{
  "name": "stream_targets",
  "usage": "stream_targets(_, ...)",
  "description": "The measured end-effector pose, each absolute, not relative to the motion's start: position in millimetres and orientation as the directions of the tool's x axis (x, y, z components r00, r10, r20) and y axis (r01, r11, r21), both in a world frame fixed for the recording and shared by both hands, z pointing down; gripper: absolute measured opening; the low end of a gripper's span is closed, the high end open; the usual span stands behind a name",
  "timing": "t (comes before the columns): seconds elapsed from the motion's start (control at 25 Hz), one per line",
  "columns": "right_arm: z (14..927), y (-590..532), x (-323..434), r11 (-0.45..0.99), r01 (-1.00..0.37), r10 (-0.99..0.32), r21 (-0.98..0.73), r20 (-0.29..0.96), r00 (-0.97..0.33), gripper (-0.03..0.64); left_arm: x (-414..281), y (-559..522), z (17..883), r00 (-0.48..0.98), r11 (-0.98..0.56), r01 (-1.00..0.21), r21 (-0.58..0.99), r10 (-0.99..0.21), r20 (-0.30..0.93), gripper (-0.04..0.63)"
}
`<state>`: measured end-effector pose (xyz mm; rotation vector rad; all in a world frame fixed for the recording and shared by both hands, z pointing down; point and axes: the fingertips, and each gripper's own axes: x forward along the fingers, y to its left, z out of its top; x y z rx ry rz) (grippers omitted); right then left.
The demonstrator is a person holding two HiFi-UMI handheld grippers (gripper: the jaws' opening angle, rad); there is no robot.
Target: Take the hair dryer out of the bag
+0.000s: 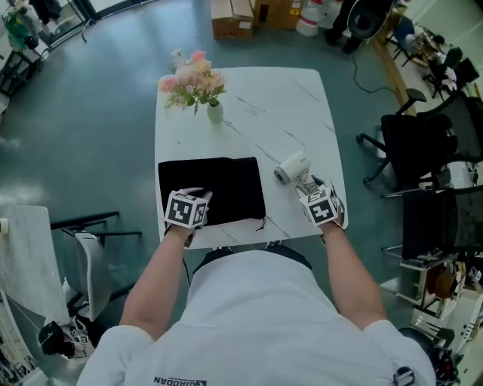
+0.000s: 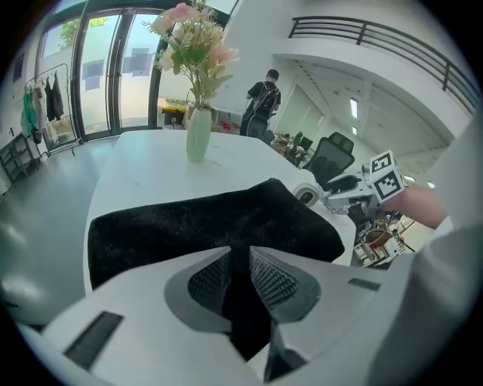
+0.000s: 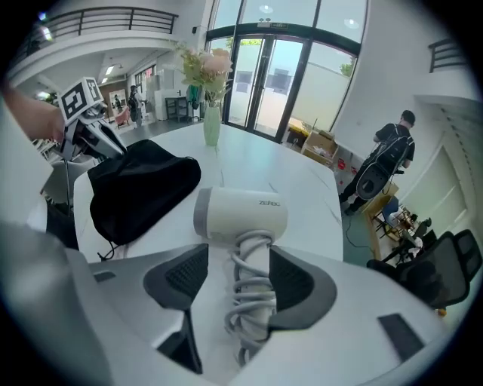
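Left gripper: jaws drawn close together, pinching a fold of the black bag. Dark fabric fills the narrow gap between the ribbed pads. The grip sits at the bag's near-left corner, just inside the near edge of the table.

Right gripper: jaws spread wide, not clamping. The handle of the hair dryer stands between them with its grey cord wound round it. The left pad is clear of the handle with table showing in the gap. The right pad is very close to the cord; contact cannot be confirmed.

Hair dryer: white, out of the bag, lying on the table near the near-right corner. The barrel lies crosswise and the handle points back toward the near edge. It lies to the right of the bag, apart from it.

Bag: flat-looking black rectangle along the near edge, covering the near-left part of the table. A short drawstring trails off its near-right corner.

Further out: a pale green vase holding pink flowers stands upright toward the far-left corner, well apart from the bag. Beyond the right edge are black office chairs. A cardboard box sits on the floor past the far edge.
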<state>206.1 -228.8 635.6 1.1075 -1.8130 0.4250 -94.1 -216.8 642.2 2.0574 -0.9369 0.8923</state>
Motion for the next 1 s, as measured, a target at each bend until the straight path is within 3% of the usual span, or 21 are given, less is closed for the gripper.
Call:
stream_targets(0.32,586,-190,139,0.546,-0.829,-0.613,0.126,0.734,-0.292,0.248,-102,-199,617,0.567,-0.591,-0.746,0.307,-0.322,0.758,0.089)
stream_targets(0.52,577,-167,106,0.512,-0.858,-0.638,0.038,0.685,-0.35,0.156,-107,-183,608,0.587,-0.637,-0.711,0.297,-0.305,0.75,0.089)
stream_targets(0.72,570,-151,84,0.576,-0.816,-0.619,0.051,0.679,-0.394,0.067,-102,-162,600,0.594,-0.662,-0.694,0.283,-0.305,0.744,0.087)
stream_targets(1.0,550,-132,83,0.656,-0.753,-0.578,-0.036,0.619,-0.532,0.017,-87,-133,586,0.595,-0.595,-0.744,0.305,-0.382,0.707,0.033)
